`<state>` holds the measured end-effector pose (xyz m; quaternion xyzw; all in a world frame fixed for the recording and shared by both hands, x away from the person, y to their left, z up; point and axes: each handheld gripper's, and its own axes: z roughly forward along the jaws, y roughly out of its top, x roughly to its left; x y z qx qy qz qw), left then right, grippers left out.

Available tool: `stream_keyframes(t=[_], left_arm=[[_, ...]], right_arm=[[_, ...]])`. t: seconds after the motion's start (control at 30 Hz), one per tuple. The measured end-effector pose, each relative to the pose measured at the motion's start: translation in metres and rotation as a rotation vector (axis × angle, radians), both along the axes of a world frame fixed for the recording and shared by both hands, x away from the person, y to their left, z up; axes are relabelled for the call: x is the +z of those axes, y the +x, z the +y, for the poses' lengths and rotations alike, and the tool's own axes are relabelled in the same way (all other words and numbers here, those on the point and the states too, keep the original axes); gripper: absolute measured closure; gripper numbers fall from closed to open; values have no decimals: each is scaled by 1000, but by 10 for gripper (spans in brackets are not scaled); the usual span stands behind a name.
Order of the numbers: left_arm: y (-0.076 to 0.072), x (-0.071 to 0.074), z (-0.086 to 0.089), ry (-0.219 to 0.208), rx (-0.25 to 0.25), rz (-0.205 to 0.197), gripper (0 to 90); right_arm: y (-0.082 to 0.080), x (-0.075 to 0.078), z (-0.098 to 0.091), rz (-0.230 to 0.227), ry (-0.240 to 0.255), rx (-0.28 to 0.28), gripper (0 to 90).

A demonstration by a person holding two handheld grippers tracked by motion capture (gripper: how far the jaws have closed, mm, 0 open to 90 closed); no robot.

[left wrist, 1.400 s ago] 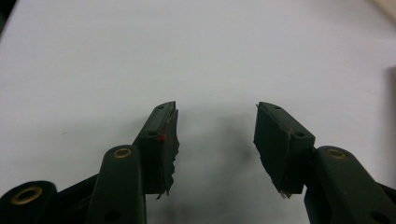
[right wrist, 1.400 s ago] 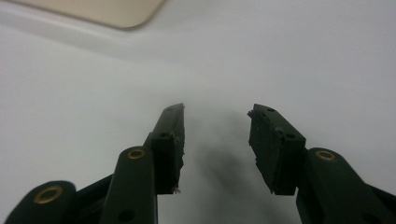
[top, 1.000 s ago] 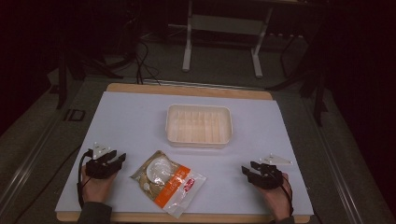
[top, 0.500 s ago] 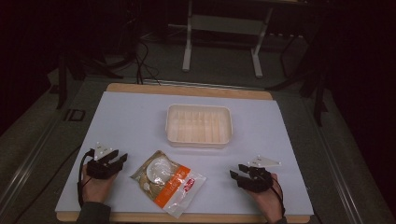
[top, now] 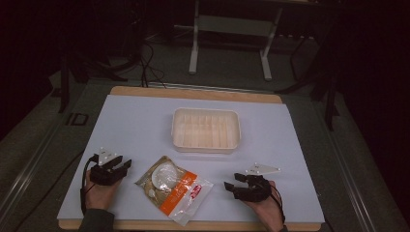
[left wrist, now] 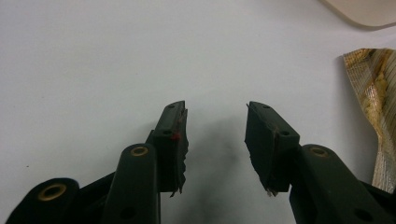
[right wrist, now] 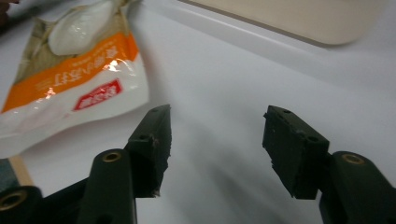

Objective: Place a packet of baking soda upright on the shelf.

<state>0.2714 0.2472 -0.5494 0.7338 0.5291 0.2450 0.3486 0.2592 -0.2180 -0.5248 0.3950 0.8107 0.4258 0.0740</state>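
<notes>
Motion first, in the high view: the right claw (top: 231,185) has slid along the bench's near edge from the near right corner toward the noodle packet (top: 173,187), and its jaws have just been opening with nothing between them. That reads as an approach for a grasp of the packet, which lies flat near the middle of the near edge, in front of the cream tray (top: 206,128) at the bench's centre. The left claw (top: 124,166) has kept its place by the near left corner, just beside the packet.

Left gripper view: left claw spread, empty, over bare bench (left wrist: 93,70); the packet's edge lies off to the right.

Right gripper view: right claw spread wide, touching nothing, the packet's white end just beyond its left jaw.
</notes>
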Motion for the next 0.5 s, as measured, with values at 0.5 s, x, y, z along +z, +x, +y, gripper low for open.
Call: stream_keyframes(t=[0.5], left_arm=[[0, -1, -1, 7, -3, -23, 566]], right_arm=[[-8, -6, 35, 43, 29, 68, 314]])
